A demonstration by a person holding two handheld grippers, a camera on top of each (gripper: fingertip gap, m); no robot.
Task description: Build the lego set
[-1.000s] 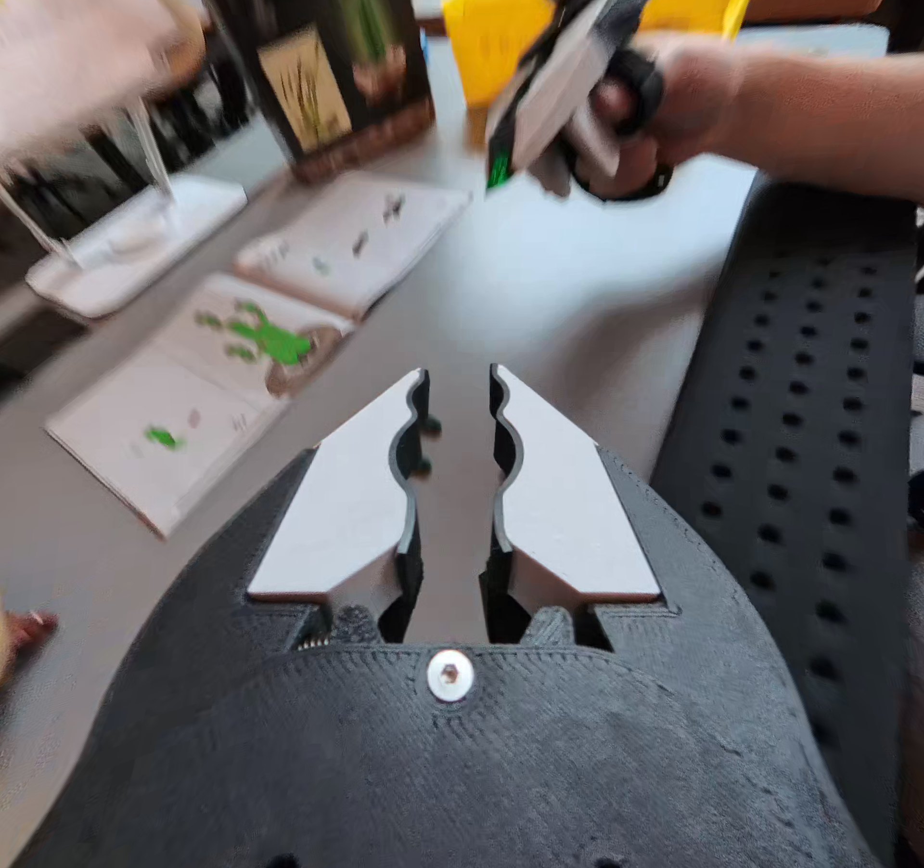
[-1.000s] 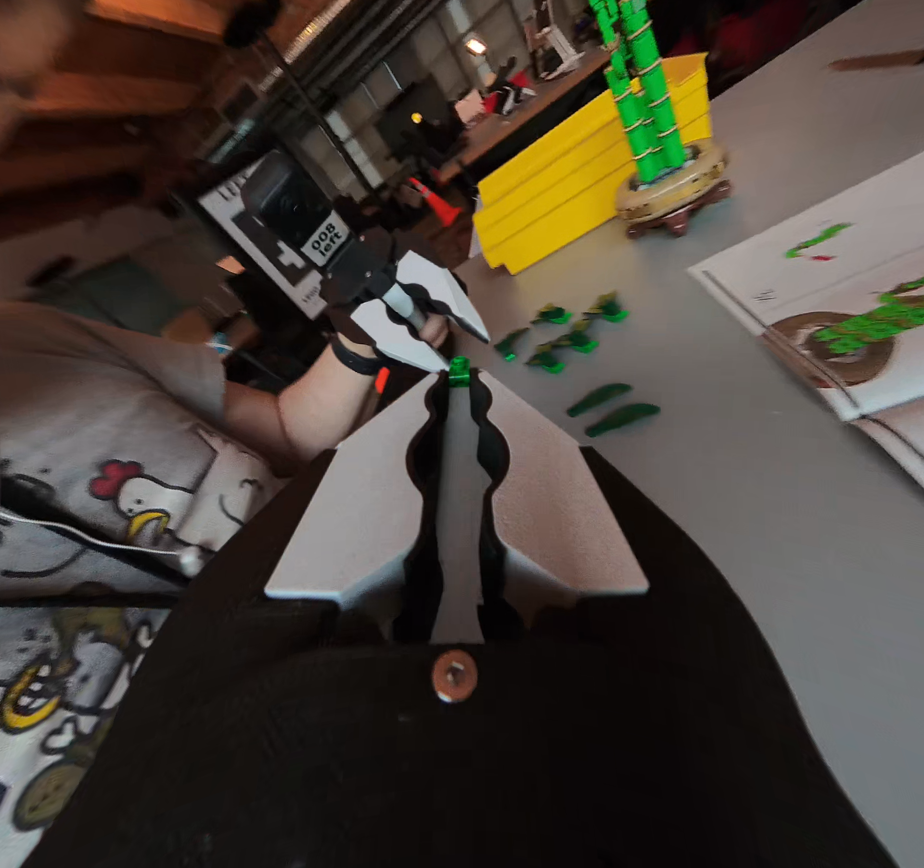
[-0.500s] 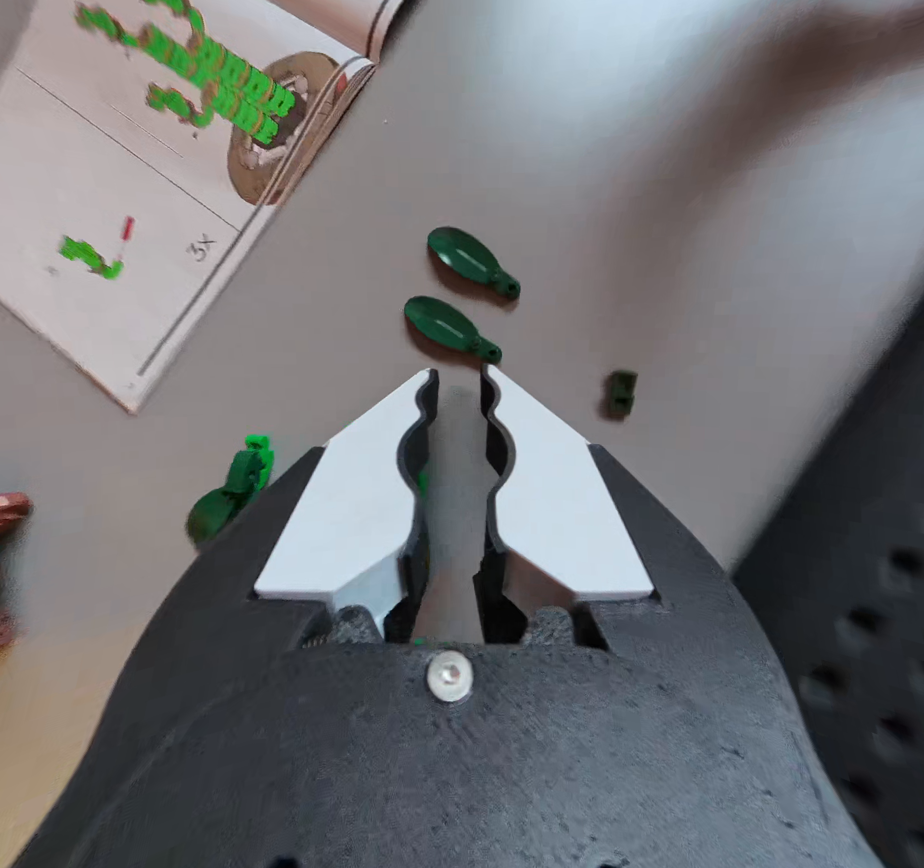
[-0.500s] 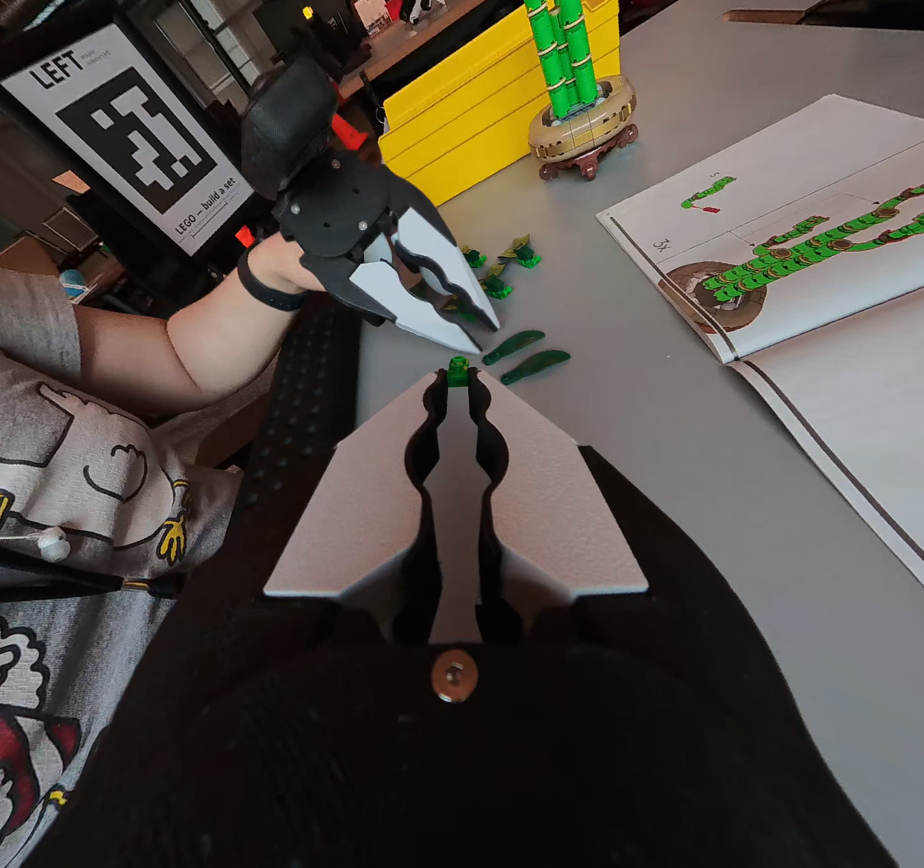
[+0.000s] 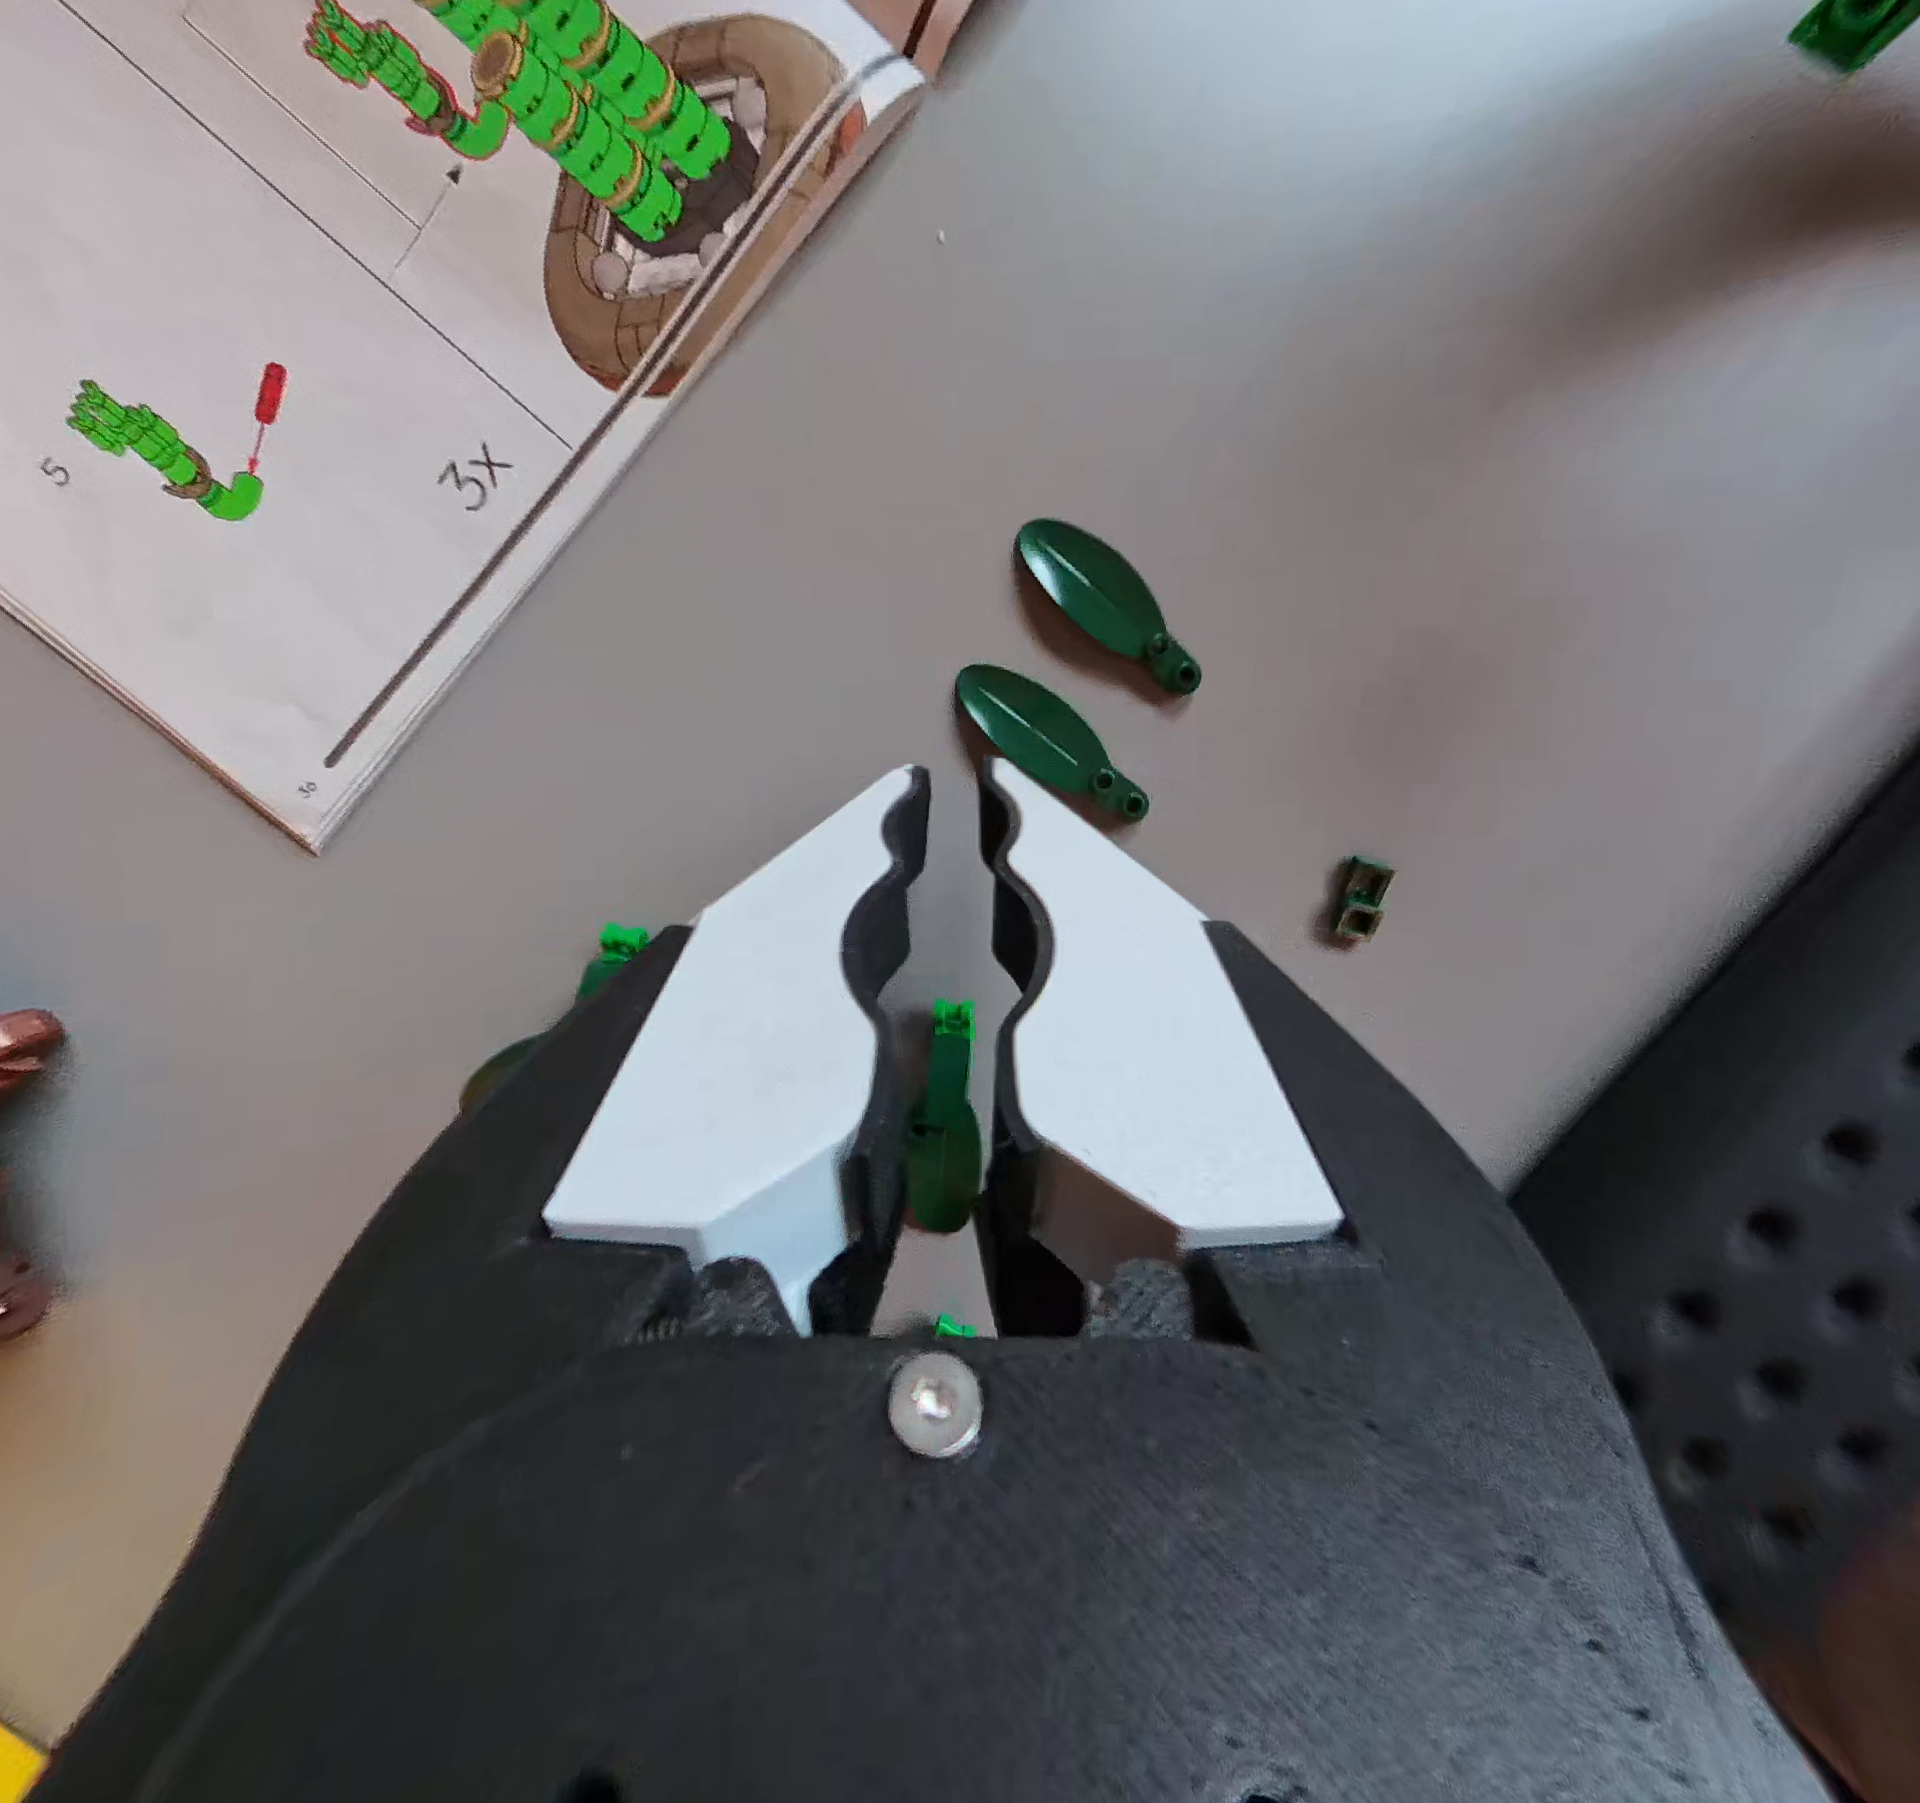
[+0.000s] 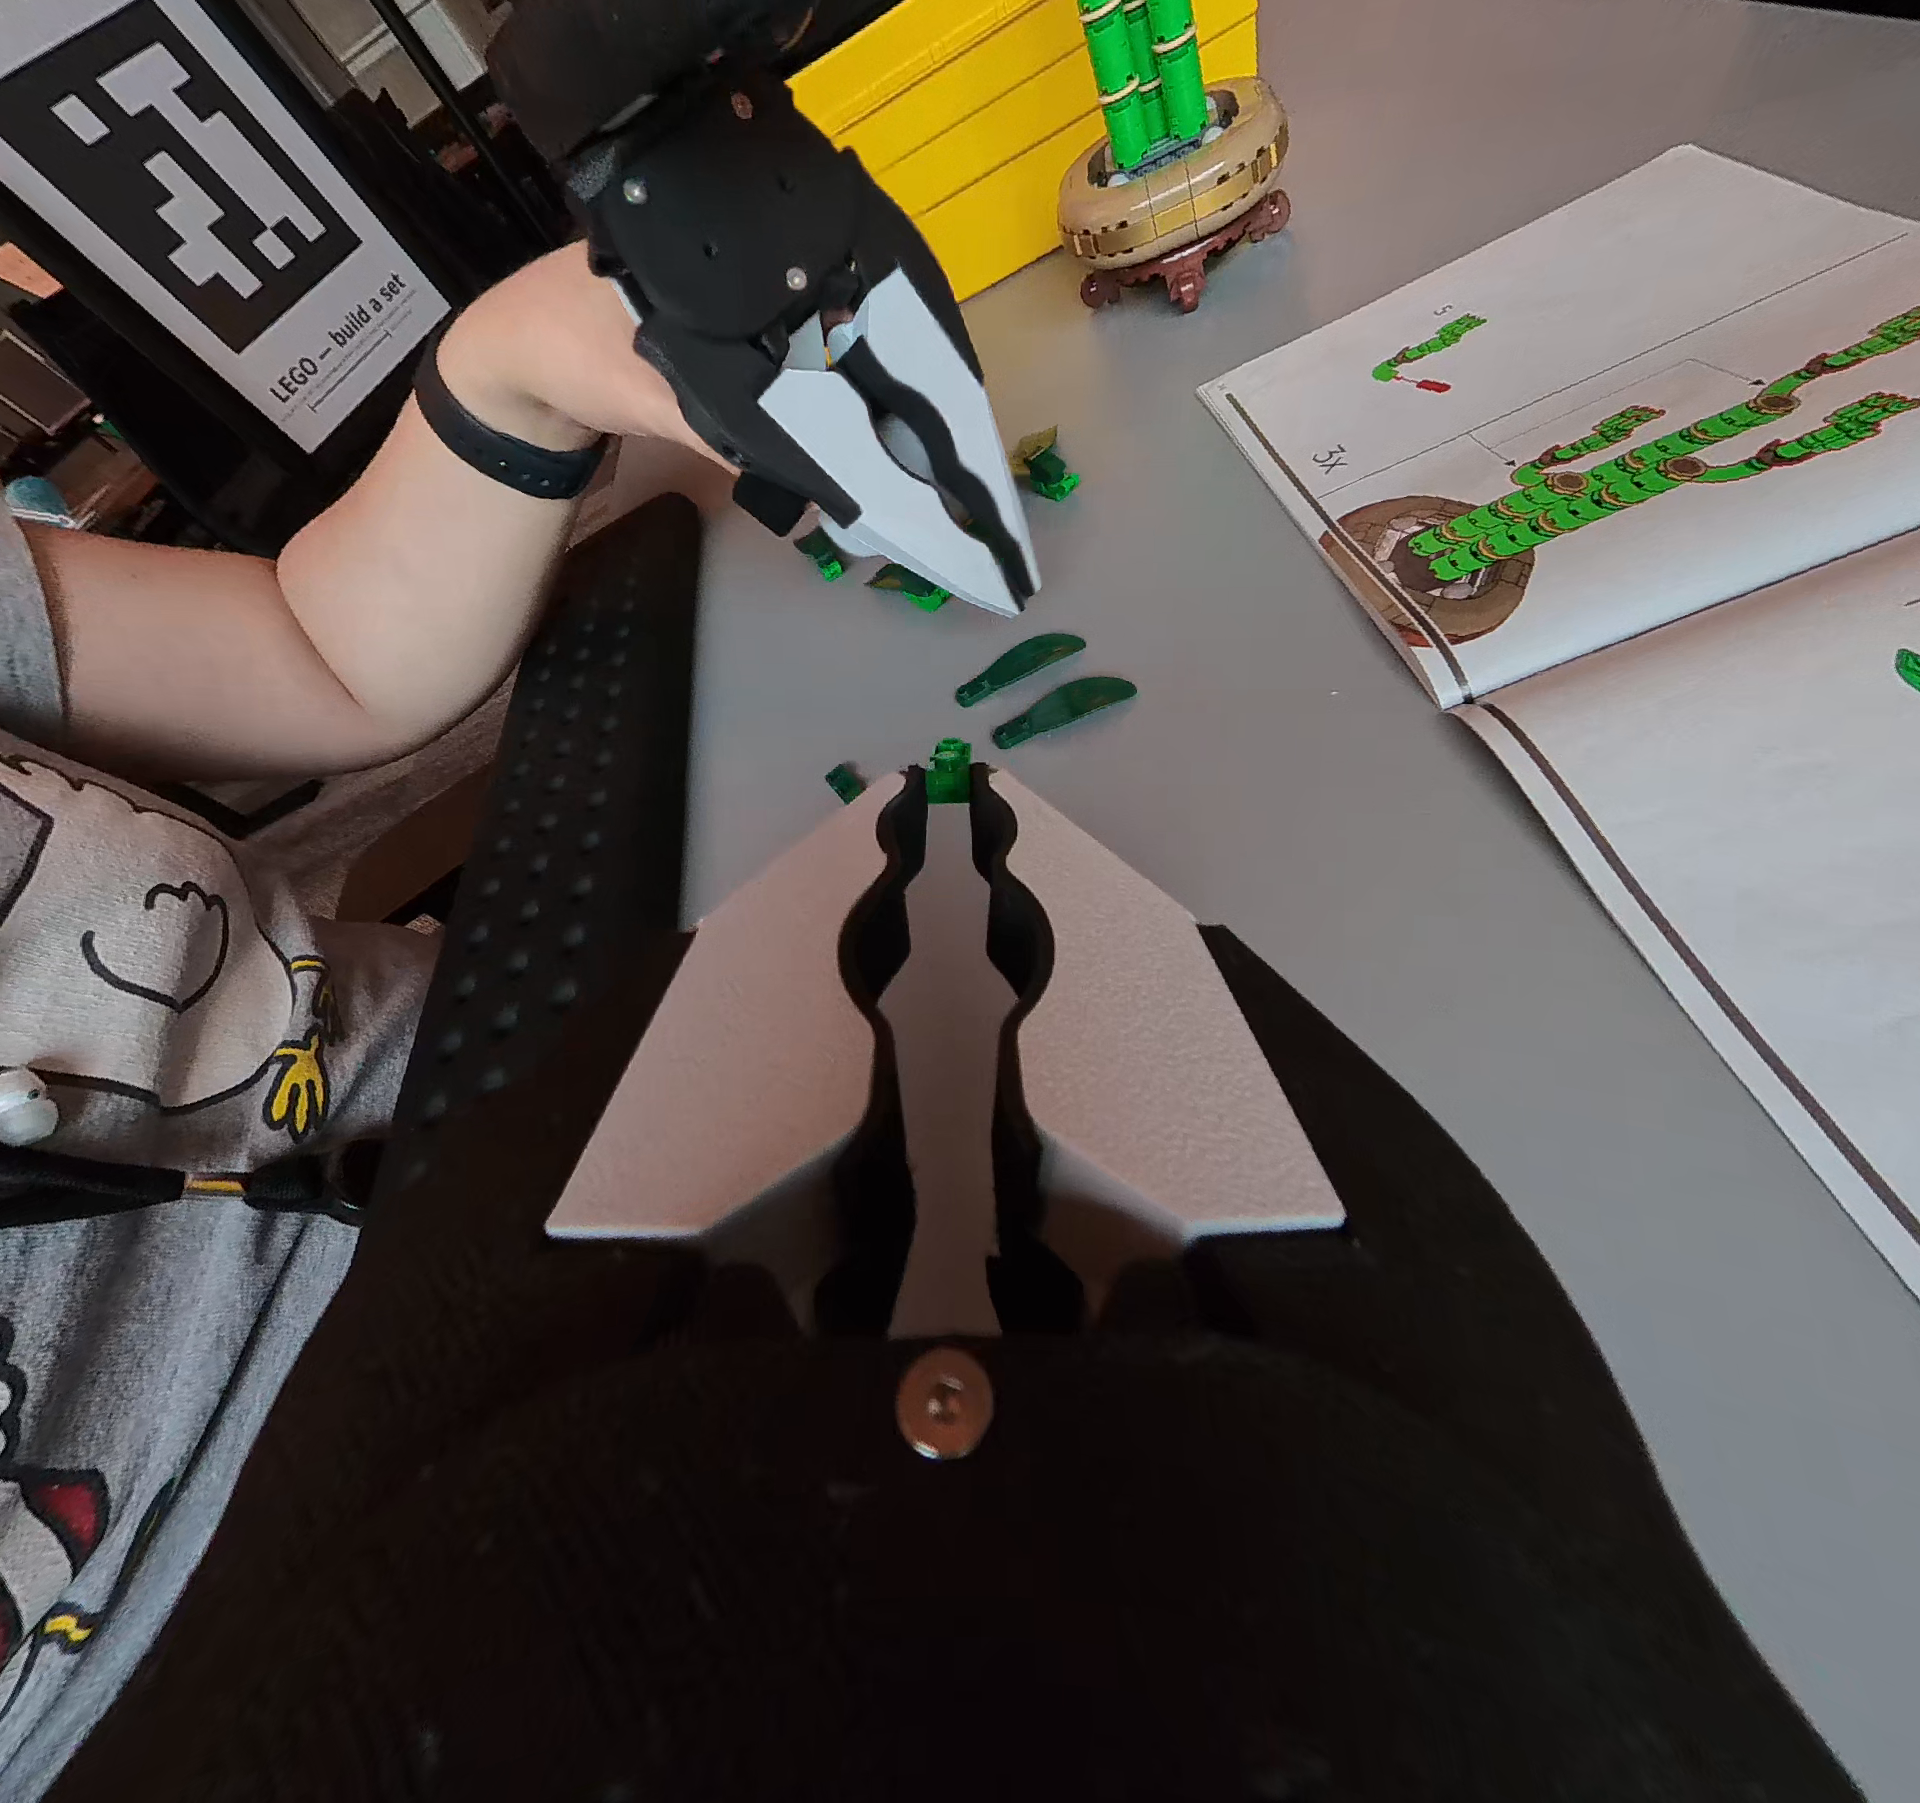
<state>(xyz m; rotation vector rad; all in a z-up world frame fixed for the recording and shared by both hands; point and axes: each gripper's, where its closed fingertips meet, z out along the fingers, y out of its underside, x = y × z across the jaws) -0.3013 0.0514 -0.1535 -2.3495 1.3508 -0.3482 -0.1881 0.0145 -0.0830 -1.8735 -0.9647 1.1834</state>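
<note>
My left gripper (image 5: 954, 787) hovers low over the grey table (image 5: 1351, 351), jaws a narrow gap apart and empty. A green leaf assembly (image 5: 943, 1119) lies on the table below and shows through the gap. Two dark green leaves (image 5: 1101, 600) (image 5: 1039, 740) lie just ahead of the tips, and a small dark green piece (image 5: 1361, 896) lies to the right. My right gripper (image 6: 948, 792) is shut on a small bright green piece (image 6: 948, 771) just above the table, near the leaves (image 6: 1018, 667). The left gripper (image 6: 1023, 590) shows beyond it, over several leaf assemblies (image 6: 914, 590).
The bamboo model (image 6: 1143, 39) on its tan base stands at the back by a yellow bin (image 6: 966, 122). The open instruction booklet (image 6: 1610, 506) lies right; it also shows in the left wrist view (image 5: 312, 299). A black perforated mat (image 6: 561, 766) lies at the near edge. Across from one pair of fingers to the other is roughly 15 cm.
My left gripper has swung down from facing across the table to just over the leaf pieces, and its jaws have narrowed. My right gripper has come lower, still holding the green piece.
</note>
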